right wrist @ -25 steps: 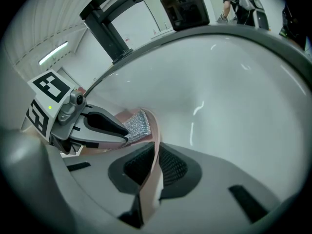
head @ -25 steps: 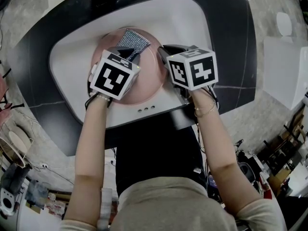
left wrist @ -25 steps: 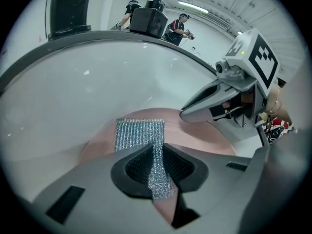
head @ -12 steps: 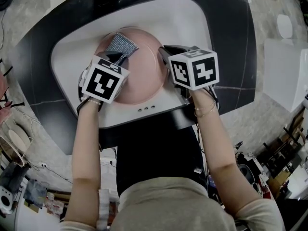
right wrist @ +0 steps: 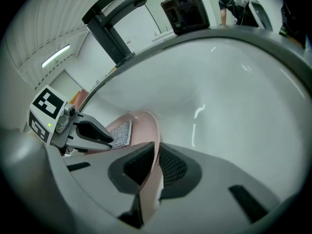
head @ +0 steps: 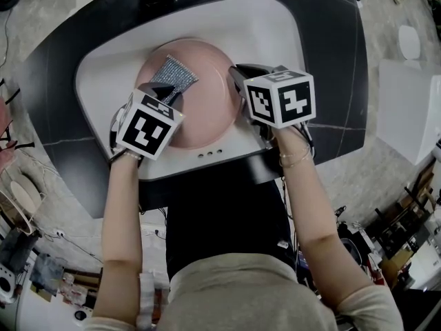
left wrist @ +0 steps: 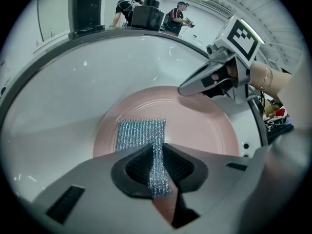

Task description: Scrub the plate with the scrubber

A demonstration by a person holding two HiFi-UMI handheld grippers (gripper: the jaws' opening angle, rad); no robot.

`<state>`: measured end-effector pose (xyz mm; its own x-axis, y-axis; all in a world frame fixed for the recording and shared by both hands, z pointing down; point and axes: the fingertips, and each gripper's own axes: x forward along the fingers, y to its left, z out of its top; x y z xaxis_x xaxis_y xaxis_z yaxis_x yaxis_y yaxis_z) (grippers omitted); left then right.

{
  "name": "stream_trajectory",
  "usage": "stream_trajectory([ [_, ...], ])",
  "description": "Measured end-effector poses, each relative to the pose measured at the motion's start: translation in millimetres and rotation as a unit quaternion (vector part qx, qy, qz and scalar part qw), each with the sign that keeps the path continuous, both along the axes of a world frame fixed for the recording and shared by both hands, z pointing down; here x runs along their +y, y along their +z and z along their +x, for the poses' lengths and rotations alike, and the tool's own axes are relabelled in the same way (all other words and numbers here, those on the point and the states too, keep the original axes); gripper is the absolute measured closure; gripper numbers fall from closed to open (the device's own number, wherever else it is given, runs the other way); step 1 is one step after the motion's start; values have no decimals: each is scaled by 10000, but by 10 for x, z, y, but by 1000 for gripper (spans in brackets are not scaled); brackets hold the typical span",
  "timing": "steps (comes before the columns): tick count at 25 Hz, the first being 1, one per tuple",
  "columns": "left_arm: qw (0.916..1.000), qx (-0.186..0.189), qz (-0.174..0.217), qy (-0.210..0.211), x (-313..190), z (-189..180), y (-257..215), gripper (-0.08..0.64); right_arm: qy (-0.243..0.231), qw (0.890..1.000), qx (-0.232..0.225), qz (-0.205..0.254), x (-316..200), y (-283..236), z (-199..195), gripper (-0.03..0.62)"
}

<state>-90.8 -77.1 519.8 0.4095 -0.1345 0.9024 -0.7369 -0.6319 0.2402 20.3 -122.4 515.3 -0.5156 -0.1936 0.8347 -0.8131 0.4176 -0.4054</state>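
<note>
Pinching one edge of the silver mesh scrubber in the left gripper, spread flat on the left half of the pink plate (down in the white sink); clamping the plate's right rim tight in the right gripper

wears a pale beige top with short sleeves and a thin bracelet on the right wrist. has a white cube with black square marks on the left gripper and another on the right gripper. shows smooth grey jaws with dark ribbed pads inside, and thin black cables by the left wrist.
</note>
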Motion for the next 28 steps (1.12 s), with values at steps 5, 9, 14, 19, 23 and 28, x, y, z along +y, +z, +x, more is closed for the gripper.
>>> stream_trajectory([
  [5,9998,-16,-57,190,174,36,-27,482,-21,10000,31,17,-3,0,-3,552],
  [9,9996,-24,-67,273,292,81,-66,483,-28,9999,72,73,-24,-33,11,552],
  [14,9994,83,-149,291,404,122,-100,483,-43,10000,50,42,-6,-20,-2,552],
  [19,9990,88,-172,414,471,144,-112,483,-89,9998,114,102,-25,-29,-25,552],
  [23,9982,255,-270,473,501,185,-130,483,-103,9998,134,140,-37,-51,-40,552],
  [28,9966,469,-360,570,564,323,-205,483,-110,9997,124,161,-43,-72,-53,552],
])
